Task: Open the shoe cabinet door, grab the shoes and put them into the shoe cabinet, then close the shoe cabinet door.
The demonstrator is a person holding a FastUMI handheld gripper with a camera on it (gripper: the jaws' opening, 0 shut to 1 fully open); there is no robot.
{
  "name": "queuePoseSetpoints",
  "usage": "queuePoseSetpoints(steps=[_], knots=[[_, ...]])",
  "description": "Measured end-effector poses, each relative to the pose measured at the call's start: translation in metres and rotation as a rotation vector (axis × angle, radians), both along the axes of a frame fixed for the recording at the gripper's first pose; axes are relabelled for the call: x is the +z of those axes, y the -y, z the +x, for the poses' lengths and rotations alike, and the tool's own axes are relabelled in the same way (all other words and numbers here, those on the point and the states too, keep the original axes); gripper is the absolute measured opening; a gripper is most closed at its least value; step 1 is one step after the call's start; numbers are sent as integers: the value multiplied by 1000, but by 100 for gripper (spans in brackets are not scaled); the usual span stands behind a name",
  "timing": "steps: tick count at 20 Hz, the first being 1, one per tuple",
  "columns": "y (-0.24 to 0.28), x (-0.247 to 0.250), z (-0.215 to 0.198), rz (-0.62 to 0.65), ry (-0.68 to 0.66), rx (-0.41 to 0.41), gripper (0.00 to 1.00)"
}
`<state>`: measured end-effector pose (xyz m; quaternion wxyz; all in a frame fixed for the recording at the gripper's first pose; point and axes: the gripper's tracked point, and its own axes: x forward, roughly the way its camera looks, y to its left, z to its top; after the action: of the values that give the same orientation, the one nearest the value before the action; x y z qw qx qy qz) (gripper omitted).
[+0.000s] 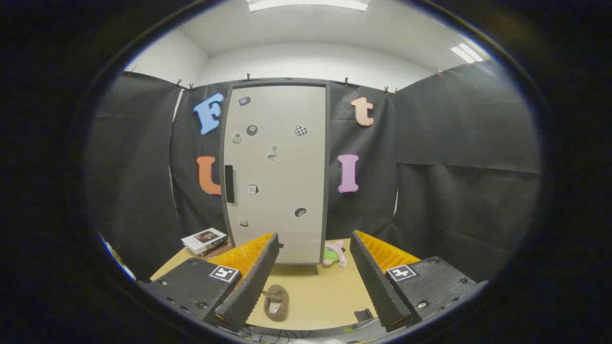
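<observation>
No legible writing appeared; the stickers on the shoe cabinet door [277, 172] were too small to read. The door was shut, its dark handle [229, 184] at the left edge. The wooden bench [330, 296] carried stacked books [204, 241] and a plush toy [333, 253]. The hand-held gripper [315, 282] stood open, empty. One shoe [276, 302] lay between its fingers.

Shoe [276, 302] lies before the cabinet [276, 172] (books [204, 241] left, toy [334, 253] right).
</observation>
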<state>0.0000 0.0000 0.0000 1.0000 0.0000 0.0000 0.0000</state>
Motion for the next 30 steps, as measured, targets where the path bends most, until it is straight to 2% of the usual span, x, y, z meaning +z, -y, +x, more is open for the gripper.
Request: queuePoseSetpoints(steps=[13, 18, 24, 30], knots=[[0, -5, -8, 6, -11, 4, 98], [-13, -4, 5, -2, -29, 2, 98], [-75, -2, 65, -27, -52, 79, 98], [-154, 14, 146, 5, -42, 174, 91]])
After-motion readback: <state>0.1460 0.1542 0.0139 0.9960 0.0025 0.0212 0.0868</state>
